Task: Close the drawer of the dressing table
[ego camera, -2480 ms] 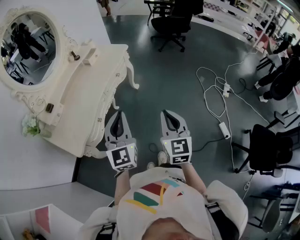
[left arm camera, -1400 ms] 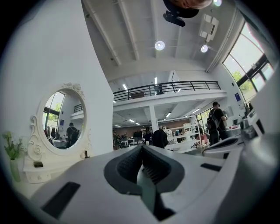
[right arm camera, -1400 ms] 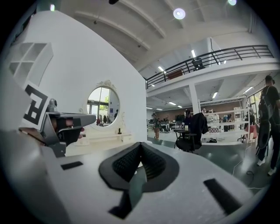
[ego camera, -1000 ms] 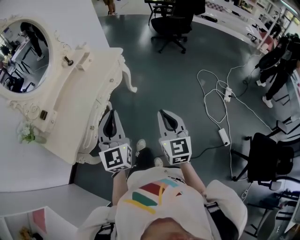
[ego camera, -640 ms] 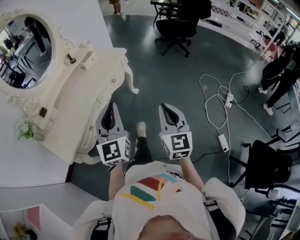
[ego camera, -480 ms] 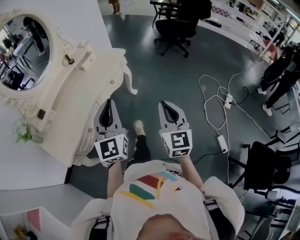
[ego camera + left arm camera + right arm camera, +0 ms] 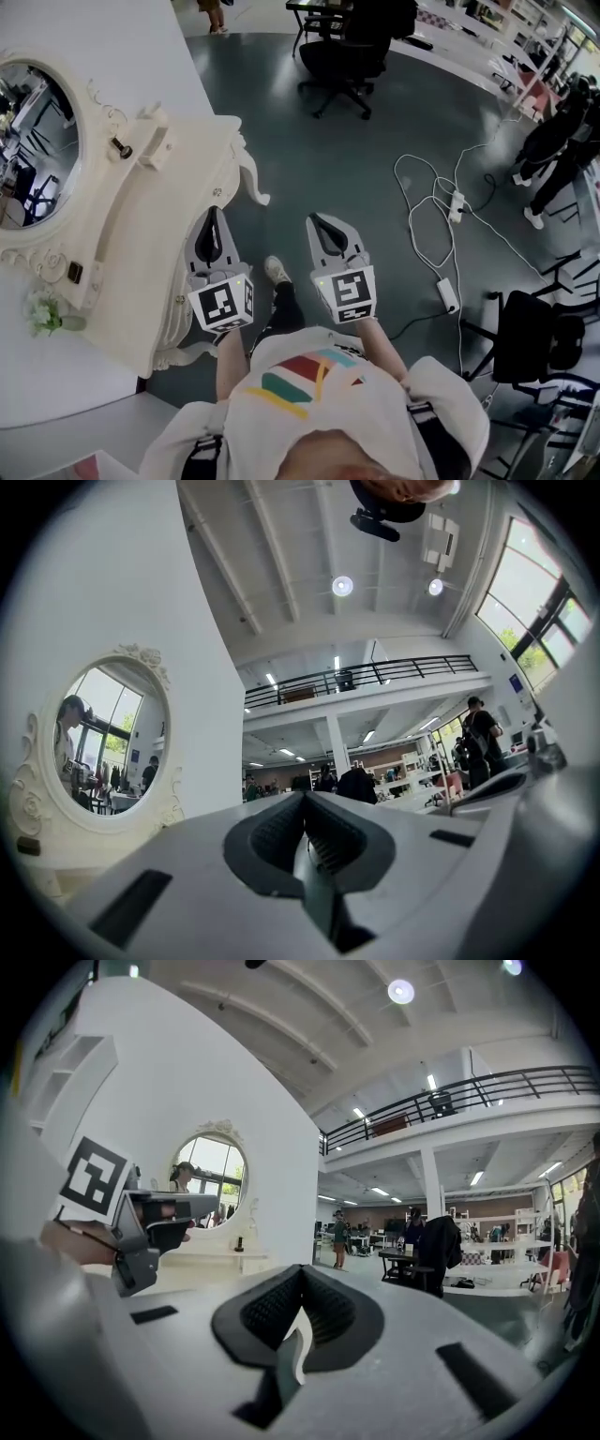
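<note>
The cream dressing table [image 7: 141, 253] stands against the white wall at the left of the head view, under its oval mirror [image 7: 33, 155]. A small drawer box [image 7: 156, 146] sits on its top. Small knobs [image 7: 178, 300] dot the front apron; I cannot tell whether a drawer stands out. My left gripper [image 7: 210, 216] is shut and empty, level, just off the table's front edge. My right gripper [image 7: 317, 223] is shut and empty over the dark floor, further right. The left gripper view shows shut jaws [image 7: 303, 803] and the mirror [image 7: 94, 733]. The right gripper view shows shut jaws [image 7: 300, 1274] and the left gripper [image 7: 141, 1218].
A curved table leg [image 7: 253, 183] juts toward the floor. My shoe [image 7: 275, 270] is between the grippers. White cables and a power strip [image 7: 448, 292] lie on the floor at right. Black office chairs [image 7: 342, 56] stand ahead, and another chair [image 7: 534, 347] at right. Small flowers [image 7: 42, 314] sit on the table.
The person has stepped along the table, carrying both grippers forward. The table and mirror have slid left in the head view. Both grippers stay shut.
</note>
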`<state>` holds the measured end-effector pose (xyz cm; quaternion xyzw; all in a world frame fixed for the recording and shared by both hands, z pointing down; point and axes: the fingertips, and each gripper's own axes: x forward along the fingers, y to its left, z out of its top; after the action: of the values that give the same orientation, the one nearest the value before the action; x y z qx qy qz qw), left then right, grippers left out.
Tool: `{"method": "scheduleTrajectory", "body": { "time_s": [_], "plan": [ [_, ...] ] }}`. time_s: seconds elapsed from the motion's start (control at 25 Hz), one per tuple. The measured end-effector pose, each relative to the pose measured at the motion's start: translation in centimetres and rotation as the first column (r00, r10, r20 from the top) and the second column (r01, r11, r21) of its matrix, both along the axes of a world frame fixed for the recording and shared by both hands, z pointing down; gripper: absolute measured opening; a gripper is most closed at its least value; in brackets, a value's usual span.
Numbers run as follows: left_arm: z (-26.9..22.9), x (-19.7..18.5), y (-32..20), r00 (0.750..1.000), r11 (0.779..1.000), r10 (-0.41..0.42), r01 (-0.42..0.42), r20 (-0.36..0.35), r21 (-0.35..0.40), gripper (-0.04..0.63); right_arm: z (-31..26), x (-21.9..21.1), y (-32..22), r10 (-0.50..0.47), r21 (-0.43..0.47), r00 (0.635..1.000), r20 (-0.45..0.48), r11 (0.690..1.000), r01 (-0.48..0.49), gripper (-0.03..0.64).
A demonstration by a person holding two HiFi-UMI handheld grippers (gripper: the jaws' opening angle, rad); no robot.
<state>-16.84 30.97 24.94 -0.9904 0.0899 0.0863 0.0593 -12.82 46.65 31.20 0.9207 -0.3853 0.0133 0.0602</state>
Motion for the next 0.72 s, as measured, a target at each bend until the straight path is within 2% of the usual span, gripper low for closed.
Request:
{"method": "scheduleTrajectory", "body": {
  "time_s": [0.4, 0.6, 0.72],
  "plan": [
    [0.6, 9.2, -7.9, 0.999, 1.0, -0.021, 0.021, 0.036, -0.011, 0.006, 0.4, 8.2, -10.5, -0.105, -0.065, 0.994, 0.018, 0.992, 0.106, 0.0],
    [0.3, 14.0, -13.1, 0.999, 0.999, -0.04, 0.039, 0.036, 0.007, 0.006, -0.6, 13.7, -17.5, -0.177, -0.049, 0.984, 0.027, 0.983, 0.178, 0.0],
    [-0.6, 16.9, -17.6, 0.996, 0.996, -0.085, 0.085, 0.038, 0.011, 0.006, -1.1, 17.4, -22.6, -0.216, -0.039, 0.976, 0.032, 0.975, 0.217, 0.0]
  ]
}}
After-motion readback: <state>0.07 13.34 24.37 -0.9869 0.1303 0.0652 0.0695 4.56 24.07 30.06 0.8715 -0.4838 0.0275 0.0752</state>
